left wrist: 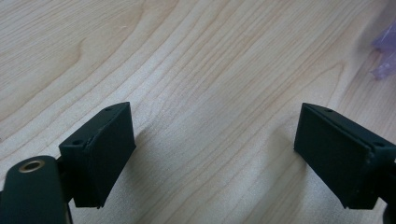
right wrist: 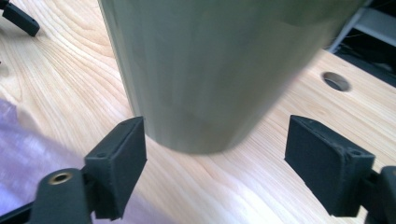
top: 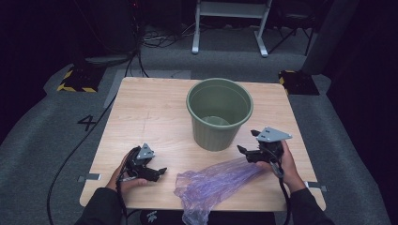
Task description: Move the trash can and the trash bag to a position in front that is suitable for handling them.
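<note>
Bag-lining job, by the look of it, and I'm at the start: nothing gripped yet. Purple plastic bag [top: 213, 183] lies crumpled on the worktop [top: 155, 112] near my edge, its lower end drooping over the front. Green bin [top: 219, 114] stands upright behind it, mid-worktop, and looks empty inside. My left tool [top: 162, 170] is low over bare wood just left of the bag, jaws spread wide with nothing between them; in the left gripper view a scrap of the purple film [left wrist: 385, 53] shows at far right, well off my line. My right tool [top: 241, 149] sits at the bag's upper right end, beside the bin's base, jaws equally wide and empty; in the right gripper view the bin wall [right wrist: 210, 70] is dead ahead and the film [right wrist: 32, 154] lies under the left jaw. My read on the next move: pick-up, not yet begun. Each tool needs to drop onto the film and pinch one layer near the mouth, which I can't locate from here. Thin film will likely slip or bunch, so close fully before lifting, then spread it over the rim.
</note>
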Action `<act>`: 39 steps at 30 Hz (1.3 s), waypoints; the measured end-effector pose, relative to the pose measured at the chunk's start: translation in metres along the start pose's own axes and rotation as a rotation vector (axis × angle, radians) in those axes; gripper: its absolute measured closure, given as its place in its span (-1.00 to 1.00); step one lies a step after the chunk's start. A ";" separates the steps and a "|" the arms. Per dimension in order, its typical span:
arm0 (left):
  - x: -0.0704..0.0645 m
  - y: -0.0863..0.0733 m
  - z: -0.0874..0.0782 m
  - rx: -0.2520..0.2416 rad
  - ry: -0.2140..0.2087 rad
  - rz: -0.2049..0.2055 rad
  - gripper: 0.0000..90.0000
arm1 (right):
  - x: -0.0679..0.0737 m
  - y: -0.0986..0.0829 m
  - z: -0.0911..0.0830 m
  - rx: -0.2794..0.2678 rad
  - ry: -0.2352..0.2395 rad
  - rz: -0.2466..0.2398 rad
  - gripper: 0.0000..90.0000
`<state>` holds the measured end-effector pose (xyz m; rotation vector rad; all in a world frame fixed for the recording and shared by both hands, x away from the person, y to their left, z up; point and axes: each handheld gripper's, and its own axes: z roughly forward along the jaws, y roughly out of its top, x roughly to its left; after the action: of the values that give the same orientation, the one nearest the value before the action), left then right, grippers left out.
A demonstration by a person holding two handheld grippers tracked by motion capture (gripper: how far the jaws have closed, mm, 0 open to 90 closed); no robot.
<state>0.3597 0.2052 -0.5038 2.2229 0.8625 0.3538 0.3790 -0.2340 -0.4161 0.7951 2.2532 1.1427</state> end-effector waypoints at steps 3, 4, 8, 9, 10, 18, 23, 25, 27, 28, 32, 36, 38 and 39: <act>-0.003 0.001 0.001 0.001 0.013 -0.014 -0.73 | -0.001 -0.011 -0.019 0.000 -0.009 0.002 -0.51; -0.004 0.002 0.001 -0.001 0.015 -0.021 -0.70 | -0.001 -0.015 -0.024 0.003 -0.006 0.004 -0.51; -0.007 0.004 0.002 0.002 0.014 -0.019 -0.67 | -0.001 -0.030 -0.041 0.001 0.002 0.021 -0.51; -0.007 0.004 0.003 0.002 0.014 -0.021 -0.67 | 0.000 -0.033 -0.044 -0.001 -0.003 0.023 -0.51; -0.007 0.004 0.003 0.003 0.014 -0.022 -0.67 | 0.001 -0.036 -0.047 -0.002 0.000 0.025 -0.51; -0.009 0.011 -0.006 -0.046 -0.006 -0.054 -0.58 | 0.008 -0.066 -0.043 0.038 0.012 0.029 0.00; -0.027 0.024 -0.019 -0.116 -0.056 -0.032 -0.53 | 0.006 -0.081 -0.028 0.082 0.021 0.043 0.33; -0.040 0.030 -0.022 -0.131 -0.109 0.001 -0.54 | 0.003 -0.084 -0.024 0.082 0.028 0.063 0.44; -0.052 0.035 -0.024 -0.143 -0.157 0.033 -0.54 | 0.001 -0.085 -0.022 0.090 0.029 0.065 0.49; -0.058 0.037 -0.024 -0.144 -0.175 0.045 -0.54 | 0.001 -0.086 -0.021 0.090 0.024 0.066 0.50; -0.080 0.044 -0.022 -0.137 -0.231 0.105 -0.55 | 0.000 -0.088 -0.016 0.093 0.014 0.072 0.54; -0.096 0.049 -0.017 -0.134 -0.276 0.139 -0.54 | -0.002 -0.089 -0.011 0.096 0.006 0.079 0.56; -0.101 0.050 -0.012 -0.132 -0.291 0.148 -0.53 | -0.002 -0.089 -0.009 0.094 0.002 0.084 0.56; -0.103 0.050 -0.009 -0.123 -0.293 0.154 -0.53 | -0.002 -0.089 -0.008 0.096 0.003 0.083 0.56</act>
<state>0.3037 0.1146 -0.4615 2.1620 0.5023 0.1415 0.3505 -0.2826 -0.4855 0.9331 2.3112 1.0796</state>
